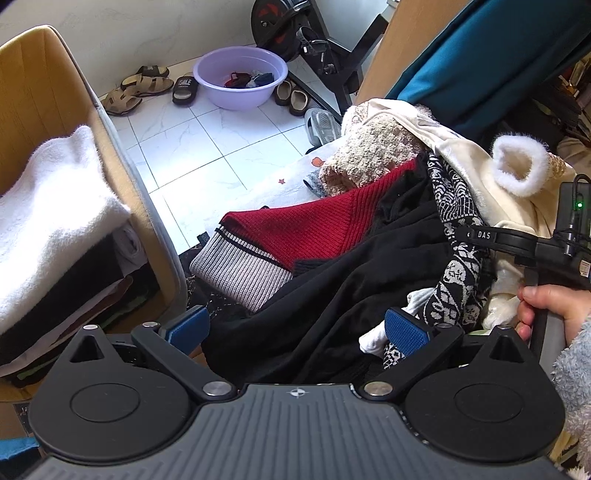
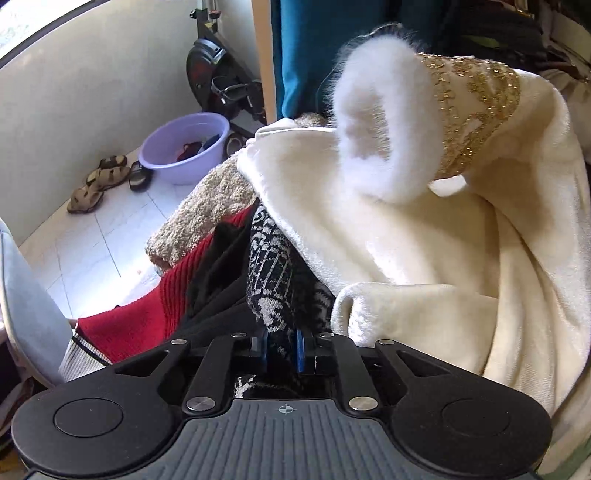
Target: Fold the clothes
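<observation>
A heap of clothes lies ahead: a red knit sweater (image 1: 306,225) with a grey ribbed hem, a black garment (image 1: 332,295), a black-and-white patterned knit (image 1: 454,280) and a cream fleece robe (image 2: 424,251) with a white fur cuff (image 2: 376,129). My left gripper (image 1: 295,328) is open above the black garment, its blue pads (image 1: 406,334) wide apart with nothing pinched. My right gripper (image 2: 282,349) is shut on the patterned knit (image 2: 280,266), which runs up between its pads. In the left wrist view the right gripper's body (image 1: 535,247) and the person's hand (image 1: 546,306) show at the right edge.
A tan box (image 1: 40,92) at the left holds folded items with a white fleece (image 1: 48,206) on top. On the tiled floor beyond stand a lilac basin (image 1: 240,75), several sandals (image 1: 147,85) and an exercise bike (image 1: 295,33). A teal cloth (image 1: 480,48) hangs at the right.
</observation>
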### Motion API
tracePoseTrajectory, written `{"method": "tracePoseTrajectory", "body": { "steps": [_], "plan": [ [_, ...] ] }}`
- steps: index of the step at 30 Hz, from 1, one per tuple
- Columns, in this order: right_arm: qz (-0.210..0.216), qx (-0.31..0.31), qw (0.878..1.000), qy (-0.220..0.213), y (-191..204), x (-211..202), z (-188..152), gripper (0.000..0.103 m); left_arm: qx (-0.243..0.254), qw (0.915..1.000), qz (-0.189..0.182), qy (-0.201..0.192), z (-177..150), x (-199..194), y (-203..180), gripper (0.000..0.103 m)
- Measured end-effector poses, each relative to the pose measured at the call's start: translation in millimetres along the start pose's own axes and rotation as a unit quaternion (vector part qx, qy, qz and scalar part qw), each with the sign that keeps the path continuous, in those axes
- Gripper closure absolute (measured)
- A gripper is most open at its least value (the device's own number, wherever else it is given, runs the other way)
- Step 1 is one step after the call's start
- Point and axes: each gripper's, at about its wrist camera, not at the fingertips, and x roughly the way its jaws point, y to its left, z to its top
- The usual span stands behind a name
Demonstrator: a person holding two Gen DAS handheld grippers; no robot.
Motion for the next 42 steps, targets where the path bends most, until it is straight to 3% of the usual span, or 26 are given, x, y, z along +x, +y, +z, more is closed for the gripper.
{"method": "tracePoseTrajectory", "body": {
  "steps": [3, 5, 9, 11, 14, 16, 18, 20, 25, 27, 29, 31, 33, 34, 39, 40, 41, 42],
  "plan": [
    [-0.021, -0.026, 0.999, 0.010, 11.4, 12.6, 3.8, 0.077, -0.008, 1.0000, 0.004, -0.001, 2.4, 0.0, 6.8, 0.000],
    [-0.010, -0.011, 1.000, 0.019, 8.4, 14.3, 9.7, 0.068, -0.011, 0.9999, 0.008, 0.000, 3.4, 0.7, 9.8, 0.000],
    [0.012, 0.019, 0.999, 0.038, 2.4, 17.8, 21.5, 0.066, -0.014, 0.9999, 0.005, 0.000, 4.5, 2.0, 11.1, 0.000],
    [0.022, 0.033, 0.998, 0.048, -0.6, 19.5, 27.4, 0.087, -0.015, 0.9999, 0.002, 0.000, 5.4, 2.9, 10.6, 0.000],
    [0.051, 0.062, 0.995, 0.057, -8.8, 17.4, 36.3, 0.094, -0.012, 0.9999, -0.004, 0.001, 7.4, 5.6, 8.4, 0.000],
    [0.119, 0.089, 0.988, 0.035, -29.7, -11.3, 40.6, 0.095, -0.006, 0.9999, -0.016, 0.003, 8.7, 8.3, 2.8, 0.000],
    [0.190, 0.136, 0.972, 0.019, -51.4, -35.8, 42.3, 0.096, 0.002, 0.9996, -0.029, 0.004, 9.9, 11.0, -3.7, 0.000],
    [0.257, 0.195, 0.947, 0.007, -72.4, -56.0, 43.3, 0.096, 0.009, 0.9990, -0.043, 0.006, 11.2, 13.8, -10.1, 0.000],
    [0.313, 0.294, 0.903, -0.020, -96.6, -84.5, 42.3, 0.096, 0.058, 0.9925, -0.107, -0.014, 17.2, 12.5, -44.4, 0.000],
    [0.325, 0.295, 0.898, -0.025, -97.2, -94.6, 43.1, 0.096, 0.078, 0.9899, -0.116, -0.022, 19.7, 15.7, -56.1, 0.000],
    [0.333, 0.280, 0.900, -0.027, -94.8, -105.1, 46.6, 0.097, 0.097, 0.9872, -0.123, -0.031, 22.2, 20.0, -67.2, 0.000],
    [0.329, 0.247, 0.911, -0.030, -89.4, -113.1, 52.2, 0.100, 0.116, 0.9840, -0.129, -0.039, 24.7, 24.2, -78.2, 0.000],
    [0.283, 0.200, 0.938, -0.016, -80.5, -112.2, 59.1, 0.100, 0.135, 0.9804, -0.136, -0.047, 27.1, 28.5, -89.3, 0.000],
    [0.267, 0.191, 0.945, -0.006, -78.9, -110.0, 61.2, 0.100, 0.144, 0.9784, -0.139, -0.051, 28.4, 30.7, -94.8, 0.000],
    [0.221, 0.150, 0.964, 0.010, -59.2, -95.6, 62.0, 0.099, 0.191, 0.9666, -0.155, -0.072, 34.6, 41.3, -122.4, 0.000],
    [0.210, 0.147, 0.966, 0.019, -55.3, -89.4, 60.6, 0.089, 0.191, 0.9668, -0.154, -0.072, 34.3, 41.6, -121.8, 0.000],
    [0.194, 0.150, 0.969, 0.026, -52.3, -83.3, 59.2, 0.068, 0.186, 0.9683, -0.151, -0.070, 33.1, 40.9, -118.1, 0.000],
    [0.179, 0.153, 0.971, 0.030, -49.1, -77.8, 57.5, 0.060, 0.182, 0.9697, -0.149, -0.068, 32.0, 40.2, -114.3, 0.000]
  ]
}}
